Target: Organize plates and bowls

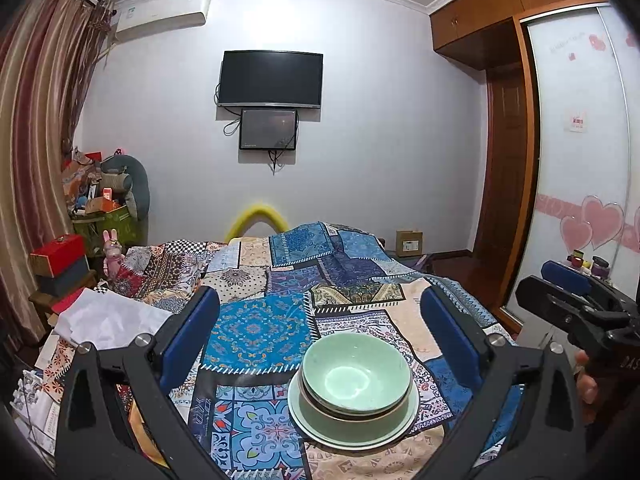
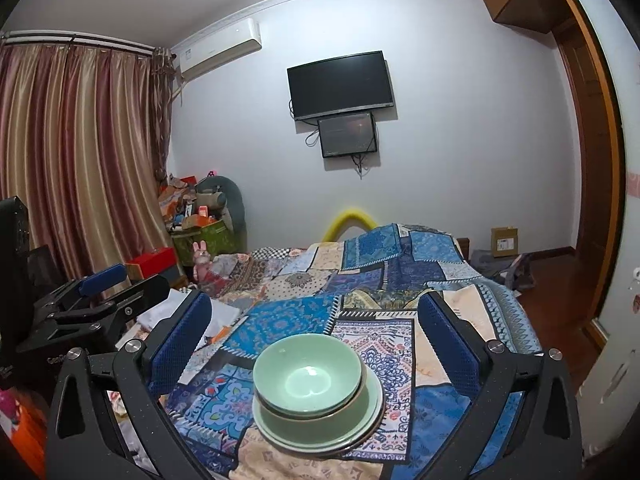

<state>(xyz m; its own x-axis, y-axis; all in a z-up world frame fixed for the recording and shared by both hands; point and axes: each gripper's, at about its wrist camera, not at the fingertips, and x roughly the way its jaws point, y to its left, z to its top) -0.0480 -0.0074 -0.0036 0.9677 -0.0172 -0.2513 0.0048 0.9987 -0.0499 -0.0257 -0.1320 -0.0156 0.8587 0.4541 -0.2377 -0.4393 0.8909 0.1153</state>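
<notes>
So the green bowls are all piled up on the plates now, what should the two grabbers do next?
Probably just pull both back and stop. The green bowls already sit nested on the plates in one neat stack on the patchwork cloth. The left gripper and right gripper both have their jaws wide open, holding nothing. I see no other loose dish to collect.

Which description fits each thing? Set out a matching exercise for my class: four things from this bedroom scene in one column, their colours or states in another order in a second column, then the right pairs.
Things:
1. top bowl
2. television
3. left gripper
4. curved cushion

Descriptions:
A. yellow, past the far end of the bed
B. open, holding nothing
C. pale green, stacked on other dishes
D. dark screen, hung on the wall

Pairs: 1-C, 2-D, 3-B, 4-A
</notes>
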